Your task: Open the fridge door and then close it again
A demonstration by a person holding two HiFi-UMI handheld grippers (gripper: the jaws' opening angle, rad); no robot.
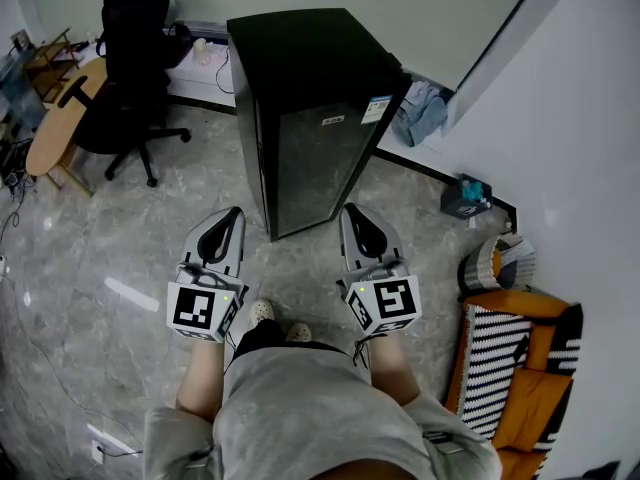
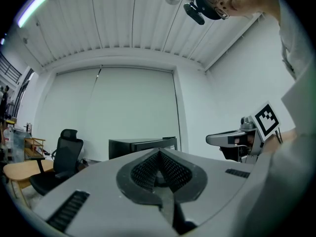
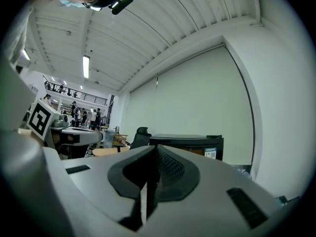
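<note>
One fridge (image 1: 310, 118), door closed, stands on the floor ahead of the person. Two grippers are held short of it: left gripper (image 1: 234, 214) and right gripper (image 1: 351, 210), jaws together on each, nothing held (neither touches the door). One chair (image 1: 130, 58) stands at left.

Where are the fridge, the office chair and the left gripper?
fridge (image 1: 318, 158), head view, on its closed door front.
office chair (image 1: 135, 38), head view, on its backrest.
left gripper (image 1: 233, 214), head view, between its shut jaw tips.
</note>
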